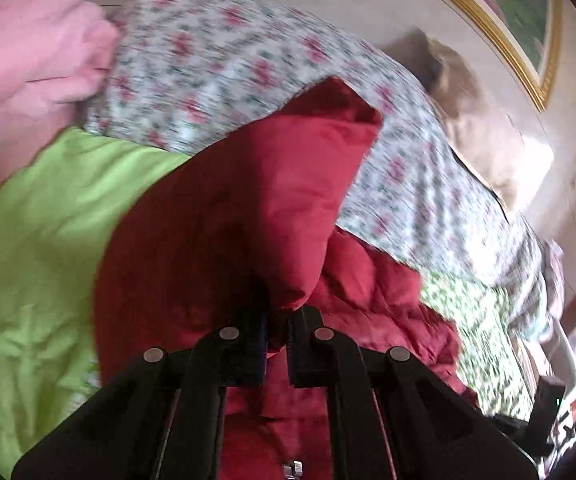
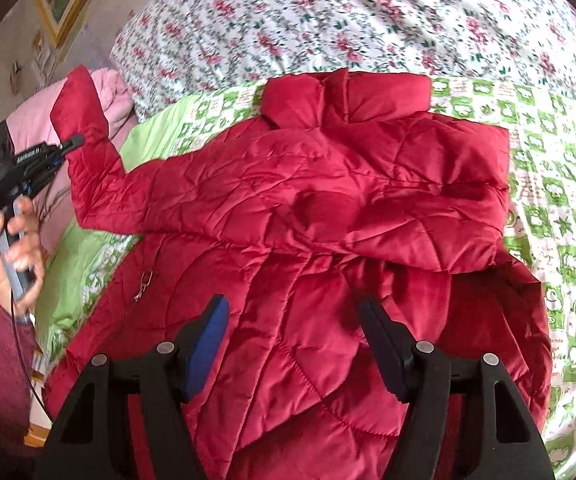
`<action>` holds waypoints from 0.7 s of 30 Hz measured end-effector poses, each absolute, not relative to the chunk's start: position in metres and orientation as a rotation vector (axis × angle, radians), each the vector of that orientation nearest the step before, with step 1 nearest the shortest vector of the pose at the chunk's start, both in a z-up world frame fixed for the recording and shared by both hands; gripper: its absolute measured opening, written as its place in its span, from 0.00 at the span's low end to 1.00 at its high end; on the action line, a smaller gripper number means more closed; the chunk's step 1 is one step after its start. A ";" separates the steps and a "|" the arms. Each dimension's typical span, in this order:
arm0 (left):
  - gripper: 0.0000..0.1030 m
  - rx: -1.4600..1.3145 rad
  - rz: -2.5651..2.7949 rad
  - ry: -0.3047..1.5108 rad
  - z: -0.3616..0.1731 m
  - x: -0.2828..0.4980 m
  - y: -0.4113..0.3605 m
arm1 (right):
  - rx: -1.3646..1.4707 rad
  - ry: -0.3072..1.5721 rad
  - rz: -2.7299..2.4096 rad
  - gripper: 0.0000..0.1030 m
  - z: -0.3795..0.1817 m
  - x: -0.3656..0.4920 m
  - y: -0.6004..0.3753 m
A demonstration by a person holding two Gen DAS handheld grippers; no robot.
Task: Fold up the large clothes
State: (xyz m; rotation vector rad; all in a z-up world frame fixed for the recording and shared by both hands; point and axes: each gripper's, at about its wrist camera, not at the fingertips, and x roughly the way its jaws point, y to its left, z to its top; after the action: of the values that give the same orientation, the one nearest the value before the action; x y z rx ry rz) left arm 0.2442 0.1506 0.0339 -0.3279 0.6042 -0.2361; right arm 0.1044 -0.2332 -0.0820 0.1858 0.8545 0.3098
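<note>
A red quilted jacket (image 2: pixel 328 208) is spread on the green patterned sheet (image 2: pixel 548 152) of a bed, its long axis running from the collar at the far side to the hem nearest the right gripper (image 2: pixel 292 316), whose jaws are held apart above it. One sleeve (image 2: pixel 83 128) is lifted up and leftward, clamped in the left gripper (image 2: pixel 73 142), whose jaws are pressed together on the fabric

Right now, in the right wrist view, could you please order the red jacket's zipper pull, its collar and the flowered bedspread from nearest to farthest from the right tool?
1. Zipper pull: just left of the open right tool, on the jacket front.
2. Collar: straight ahead, at the jacket's far end.
3. Flowered bedspread: beyond the collar, across the top.
</note>
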 end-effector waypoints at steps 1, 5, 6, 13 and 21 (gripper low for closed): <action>0.04 -0.323 -0.257 0.612 0.033 0.246 0.141 | 0.195 0.851 0.309 0.67 -0.081 0.105 -0.236; 0.04 -0.303 -0.333 0.636 0.028 0.246 0.104 | 0.234 0.835 0.299 0.67 -0.079 0.107 -0.247; 0.04 -0.293 -0.352 0.640 0.028 0.246 0.092 | 0.244 0.832 0.297 0.67 -0.078 0.108 -0.250; 0.04 -0.228 -0.485 0.659 0.021 0.245 0.016 | 0.326 0.809 0.263 0.66 -0.077 0.112 -0.277; 0.04 -0.139 -0.551 0.729 -0.012 0.247 -0.054 | 0.451 0.777 0.232 0.64 -0.074 0.122 -0.316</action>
State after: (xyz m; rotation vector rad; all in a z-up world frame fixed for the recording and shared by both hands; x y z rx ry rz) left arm 0.2472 -0.0537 -0.0123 -0.1393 0.7290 -0.5506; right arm 0.1215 -0.3163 -0.0742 0.4514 0.7768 0.2315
